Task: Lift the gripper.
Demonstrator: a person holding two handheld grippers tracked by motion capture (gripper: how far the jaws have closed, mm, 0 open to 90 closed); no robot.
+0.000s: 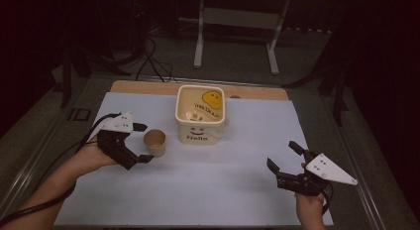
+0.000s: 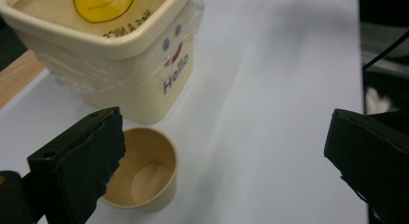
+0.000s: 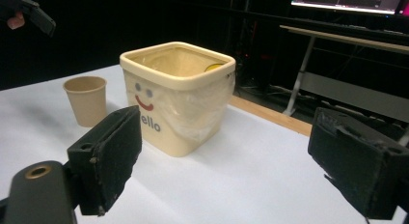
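Cream tub (image 1: 200, 122) reading "Hello", paper cup (image 1: 155, 142), both hand-held grippers' jaws apart

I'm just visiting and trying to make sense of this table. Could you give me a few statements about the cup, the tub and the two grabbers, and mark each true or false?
1. The paper cup stands upright and is empty. True.
2. The left gripper is clamped shut on the cup. False: its jaws are open, and in its own view the cup sits by one jaw, not squeezed between both.
3. The cream tub has a smiley face and "Hello" on its side. True.
4. The cup sits inside the tub. False: it stands on the white sheet beside the tub.
5. The right gripper holds the tub. False: it is open, apart from the tub, holding nothing.
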